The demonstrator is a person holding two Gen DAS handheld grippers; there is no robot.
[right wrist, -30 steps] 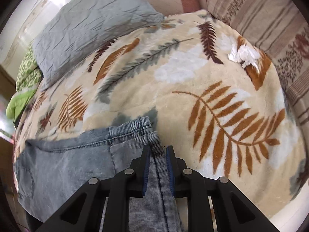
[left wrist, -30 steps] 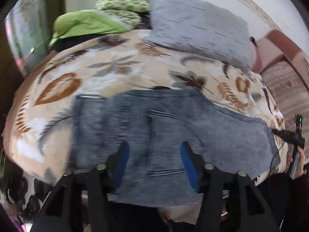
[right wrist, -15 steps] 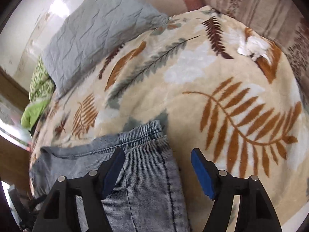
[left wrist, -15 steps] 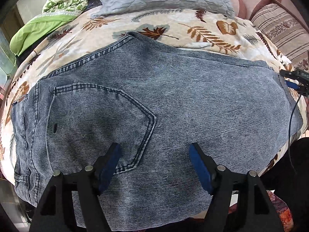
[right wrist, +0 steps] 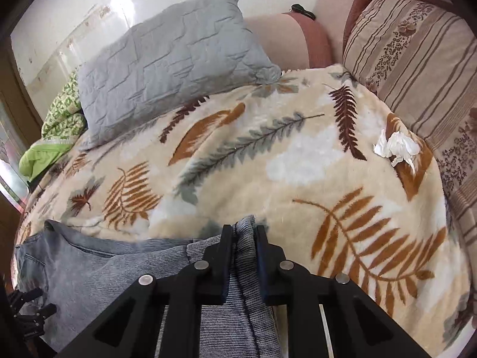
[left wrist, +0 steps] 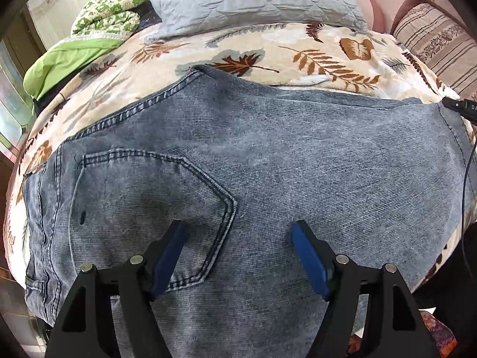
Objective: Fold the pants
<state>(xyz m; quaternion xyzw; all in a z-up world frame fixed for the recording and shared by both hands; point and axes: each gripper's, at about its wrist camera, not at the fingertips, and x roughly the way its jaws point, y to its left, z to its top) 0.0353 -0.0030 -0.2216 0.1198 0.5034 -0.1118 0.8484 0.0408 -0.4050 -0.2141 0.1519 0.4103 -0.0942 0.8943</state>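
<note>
The pants (left wrist: 268,161), one pair of faded blue denim, lie spread flat along the near edge of the bed (right wrist: 298,161), on a leaf-print blanket, with a back pocket (left wrist: 143,208) facing up at the waist end.

The left gripper (left wrist: 238,250) hovers low over the seat, just past the pocket's pointed corner, its blue-padded fingers (left wrist: 170,253) spread wide with nothing between them. The right gripper (right wrist: 243,256) is at the far end of the garment, its fingers pressed together on a bunched edge of the denim (the hem end, I'd guess, though the fabric is too gathered there to be sure).

Denim like this should handle as a heavy, limp cloth: soft enough to fold anywhere, stiff enough at the stitched seams and waistband to hold a crease and give a firm grip. It looks rough rather than slippery, so a pinch at a thick seam or hem ought to hold. The fleecy blanket may drag at it, so lifting should go better than sliding. The left side would do well to take the waistband edge, not the flat middle it hangs over now.

Counting round: two grippers, one pocket showing, one grey quilted pillow (right wrist: 167,71), one striped cushion (right wrist: 417,59), one green bundle of bedding (left wrist: 83,47), and one crumpled white tissue (right wrist: 396,146) well apart from the work.
</note>
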